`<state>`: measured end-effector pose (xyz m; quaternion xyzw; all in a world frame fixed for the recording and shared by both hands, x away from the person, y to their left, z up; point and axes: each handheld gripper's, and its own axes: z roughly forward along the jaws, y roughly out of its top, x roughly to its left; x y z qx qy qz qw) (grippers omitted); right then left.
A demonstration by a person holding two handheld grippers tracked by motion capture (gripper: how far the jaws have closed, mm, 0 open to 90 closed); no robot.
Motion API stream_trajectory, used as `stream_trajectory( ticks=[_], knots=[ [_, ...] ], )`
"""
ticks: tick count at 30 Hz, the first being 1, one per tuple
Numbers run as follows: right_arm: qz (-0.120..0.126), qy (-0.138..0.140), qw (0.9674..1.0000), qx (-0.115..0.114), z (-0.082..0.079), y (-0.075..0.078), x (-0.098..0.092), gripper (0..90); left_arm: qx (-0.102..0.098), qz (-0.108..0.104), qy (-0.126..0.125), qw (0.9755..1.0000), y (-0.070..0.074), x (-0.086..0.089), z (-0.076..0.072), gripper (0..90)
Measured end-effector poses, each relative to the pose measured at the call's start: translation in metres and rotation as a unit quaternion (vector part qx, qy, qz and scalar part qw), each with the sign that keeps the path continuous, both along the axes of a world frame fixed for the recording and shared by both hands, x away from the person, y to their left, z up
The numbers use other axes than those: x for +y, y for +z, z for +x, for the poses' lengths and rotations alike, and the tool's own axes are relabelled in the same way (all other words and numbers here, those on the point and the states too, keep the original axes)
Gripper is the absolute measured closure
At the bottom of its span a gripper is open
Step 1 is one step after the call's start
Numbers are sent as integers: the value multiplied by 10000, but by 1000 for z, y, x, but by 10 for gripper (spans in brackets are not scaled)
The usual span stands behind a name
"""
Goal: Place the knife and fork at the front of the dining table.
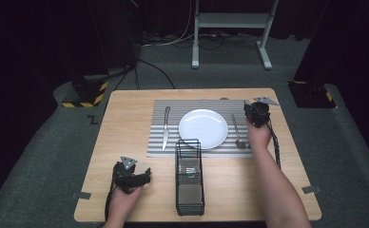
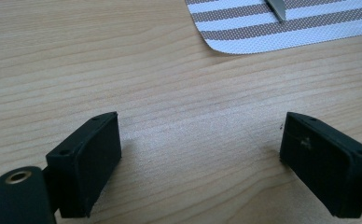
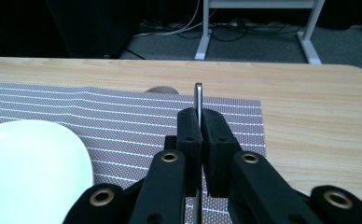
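Place setting in progress, seen from above and along each tool. The striped placemat (image 1: 199, 128) lies on the desk (image 1: 125, 142) with the white plate (image 1: 203, 128) at its middle and the knife (image 1: 166, 127) laid to the plate's left. The spoon (image 1: 237, 130) lies on the mat just right of the plate, bowl toward the person, handle pointing away. The right tool (image 1: 255, 113) stands at the far end of that handle; in the right gripper view its pads are pressed flat together on the thin metal handle (image 3: 198, 99), whose tip rises just beyond them. The left tool (image 1: 142, 179) rests low over bare desk near the front-left corner, well apart from the mat — its pads stand wide with nothing between them, as the left gripper view confirms.

Judged progress: plate, knife and spoon are each in a proper place, so the setting looks nearly complete. What seems left is for the right tool to let go of the spoon handle and withdraw.

Limits of the views: the black wire basket (image 1: 189, 178) in front of the plate holds something pale at its middle that cannot be identified — whether more cutlery waits there is uncertain. In the right gripper view the spoon's bowl is hidden beneath the tool, and the plate (image 3: 30, 163) is cut by the frame's left edge. In the left gripper view the knife (image 2: 276, 8) appears as a cropped end on the mat's corner (image 2: 244, 39).
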<state>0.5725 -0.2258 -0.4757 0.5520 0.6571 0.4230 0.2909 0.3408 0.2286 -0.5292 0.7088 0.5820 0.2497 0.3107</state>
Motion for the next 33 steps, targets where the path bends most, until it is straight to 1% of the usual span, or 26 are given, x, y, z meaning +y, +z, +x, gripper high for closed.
stream_trajectory(
  ticks=[7, 9, 18, 22, 24, 33],
  knots=[
    [-48, -24, 9998, 173, 9, -8, 0, 864, -4, 4, -5, 10000, 0, 0, 0, 124],
    [10, -49, 9997, 228, 11, -11, -1, 864, -3, 4, -5, 10000, 0, 0, 0, 124],
    [14, -141, 9993, 356, 13, -15, -2, 865, -3, 0, -7, 10000, 0, 0, 0, 124],
    [31, -162, 9992, 361, 13, -16, -3, 864, 0, -3, -6, 10000, 0, 0, 0, 124],
    [-4, -177, 9992, 370, 13, -17, -3, 864, 0, -2, -8, 10000, 0, 0, 0, 124],
    [73, -198, 9987, 473, 16, -19, -5, 861, 0, -4, -14, 10000, 0, 0, 0, 124]
  ],
)
